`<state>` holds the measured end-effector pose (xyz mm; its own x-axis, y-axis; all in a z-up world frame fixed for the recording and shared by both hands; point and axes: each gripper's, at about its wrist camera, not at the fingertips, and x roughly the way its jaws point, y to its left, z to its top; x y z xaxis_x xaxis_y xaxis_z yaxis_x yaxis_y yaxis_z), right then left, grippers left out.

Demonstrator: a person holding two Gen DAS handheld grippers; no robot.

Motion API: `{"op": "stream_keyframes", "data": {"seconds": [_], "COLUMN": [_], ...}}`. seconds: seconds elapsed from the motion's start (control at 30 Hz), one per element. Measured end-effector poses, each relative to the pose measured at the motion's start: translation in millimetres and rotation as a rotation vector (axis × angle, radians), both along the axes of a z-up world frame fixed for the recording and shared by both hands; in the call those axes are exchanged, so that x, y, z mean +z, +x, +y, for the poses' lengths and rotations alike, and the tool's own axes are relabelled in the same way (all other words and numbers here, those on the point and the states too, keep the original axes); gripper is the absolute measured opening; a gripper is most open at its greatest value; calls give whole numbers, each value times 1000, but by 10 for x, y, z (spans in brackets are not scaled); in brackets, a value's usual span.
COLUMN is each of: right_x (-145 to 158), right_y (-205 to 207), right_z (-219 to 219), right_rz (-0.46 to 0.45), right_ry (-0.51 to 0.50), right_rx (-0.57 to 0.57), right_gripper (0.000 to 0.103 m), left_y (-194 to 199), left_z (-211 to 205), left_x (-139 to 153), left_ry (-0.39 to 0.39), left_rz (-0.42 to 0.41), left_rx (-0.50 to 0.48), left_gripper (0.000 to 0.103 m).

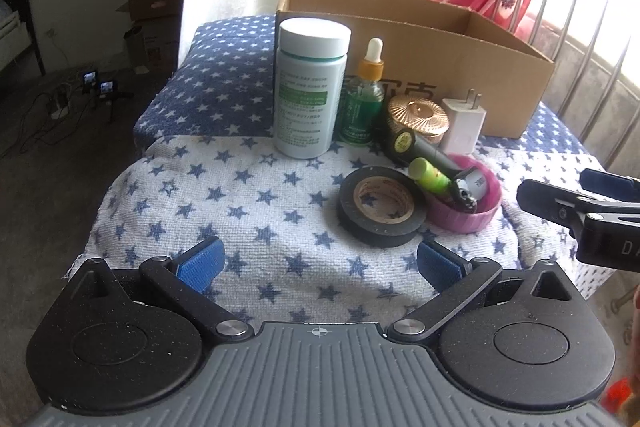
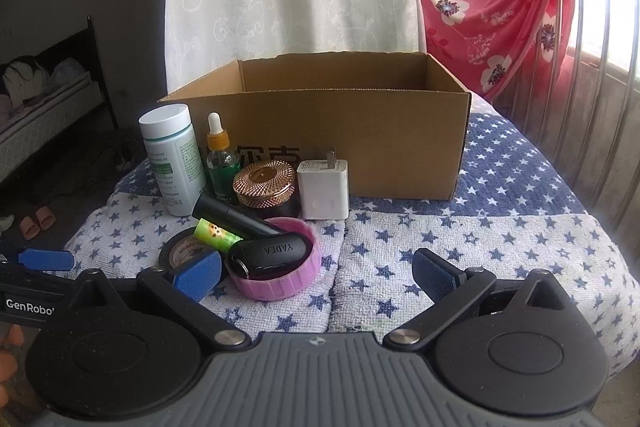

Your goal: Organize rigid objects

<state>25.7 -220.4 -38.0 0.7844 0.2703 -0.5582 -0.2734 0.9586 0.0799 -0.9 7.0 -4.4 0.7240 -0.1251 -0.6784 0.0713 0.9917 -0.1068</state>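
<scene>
"YADEA" is printed in pale letters on the black key fob [image 2: 276, 254] lying in the pink lid [image 2: 280, 287]; it is read upside down in the right wrist view. "GenRobo" is seen in white on the black body of the left hand-held gripper [image 2: 28, 303], cut off at its end. The letters "DA" are seen on the right hand-held gripper [image 1: 624, 247], cut off by the frame. Large grey Chinese characters are printed on the front of the cardboard box [image 2: 400, 147], partly hidden behind the bottles. Green and grey print on the white bottle [image 1: 306, 99] is too small to be read.

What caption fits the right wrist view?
Open right gripper faces pink lid of small items, bottles and charger before cardboard box.
</scene>
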Motion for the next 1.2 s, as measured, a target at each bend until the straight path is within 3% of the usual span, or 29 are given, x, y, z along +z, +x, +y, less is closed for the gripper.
{"op": "stream_keyframes", "data": {"seconds": [0.17,0.23,0.33,0.47,0.6,0.8,1.03,1.2], "right_x": [76,79,49,11,-10,-72,-83,-128], "right_y": [111,185,370,602,726,985,1166,1294], "right_z": [-65,-46,6,137,199,129,137,223], "right_rz": [-53,-50,1,62,83,170,245,306], "right_ry": [46,49,72,95,99,170,265,281], "right_rx": [86,135,205,295,358,421,518,573], "right_gripper": [100,90,75,66,55,48,48,45], "left_y": [-2,30,116,270,376,522,694,781], "left_z": [-66,-120,-164,-160,-121,-179,-145,-120], "left_x": [-12,-18,-37,-57,-72,-80,-109,-165], "left_ry": [-69,-69,-89,-120,-208,-259,-310,-333], "left_rz": [-87,-95,-82,-52,-44,-42,-14,9], "left_rx": [-74,-95,-122,-127,-158,-216,-218,-198], "left_gripper": [102,99,90,68,59,52,51,41]}}
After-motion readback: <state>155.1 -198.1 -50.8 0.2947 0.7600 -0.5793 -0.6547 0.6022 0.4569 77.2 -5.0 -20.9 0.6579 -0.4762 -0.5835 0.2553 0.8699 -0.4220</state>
